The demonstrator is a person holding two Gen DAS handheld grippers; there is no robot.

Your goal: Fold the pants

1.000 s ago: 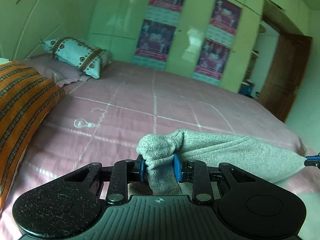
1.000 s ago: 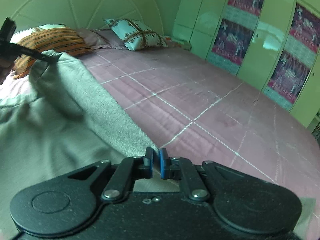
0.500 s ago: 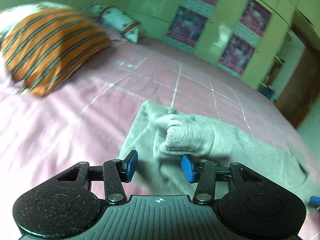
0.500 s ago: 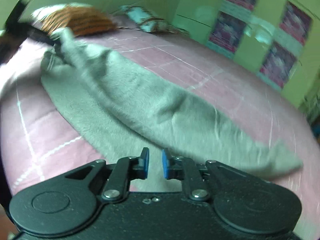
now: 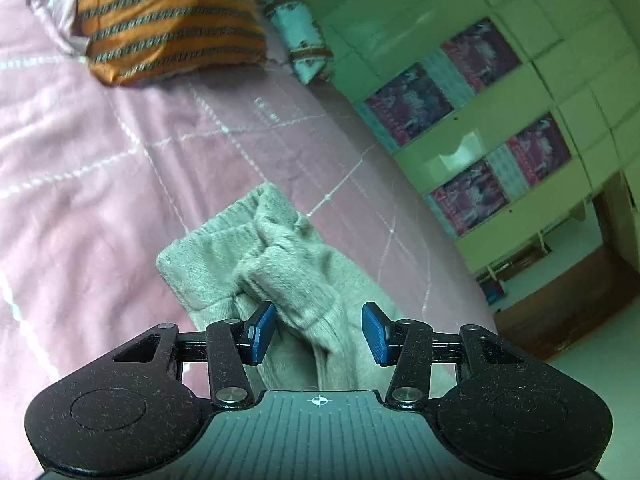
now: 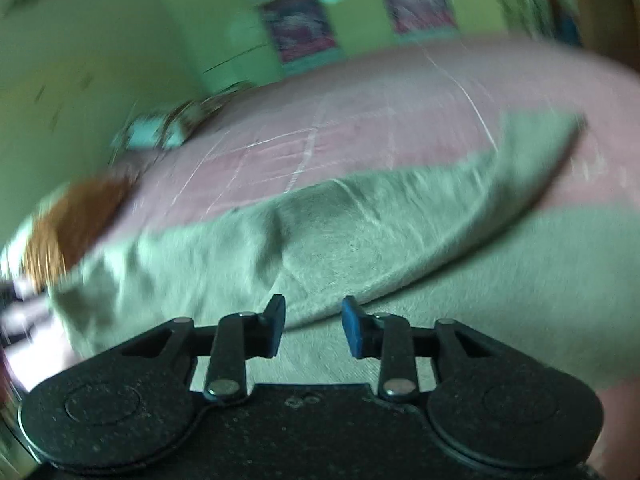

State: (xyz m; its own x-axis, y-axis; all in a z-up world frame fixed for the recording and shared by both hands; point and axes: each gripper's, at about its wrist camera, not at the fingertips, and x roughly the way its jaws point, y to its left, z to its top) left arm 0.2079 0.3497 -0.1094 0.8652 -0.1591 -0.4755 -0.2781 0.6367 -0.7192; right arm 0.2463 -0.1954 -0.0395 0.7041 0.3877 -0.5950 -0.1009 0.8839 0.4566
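Observation:
Grey fleece pants (image 5: pixel 276 264) lie on the pink bedspread (image 5: pixel 100 184). In the left wrist view a rumpled cuffed end of them sits just ahead of my left gripper (image 5: pixel 318 332). That gripper is open and its blue pads (image 5: pixel 262 330) stand apart from the cloth. The right wrist view is blurred. There the pants (image 6: pixel 360 236) stretch across the bed in a long fold. My right gripper (image 6: pixel 314 330) hovers over them with its jaws opening and nothing pinched between them.
An orange striped pillow (image 5: pixel 168 20) and a pale blue patterned cushion (image 5: pixel 298 48) lie at the head of the bed. A green wardrobe with posters (image 5: pixel 472 128) runs along the far side. A brown door (image 5: pixel 560 312) stands beyond the bed's edge.
Both grippers let go of the pants, which dropped onto the bed. Both views rolled and sank toward the bedspread. The left jaws opened first, the right jaws after.

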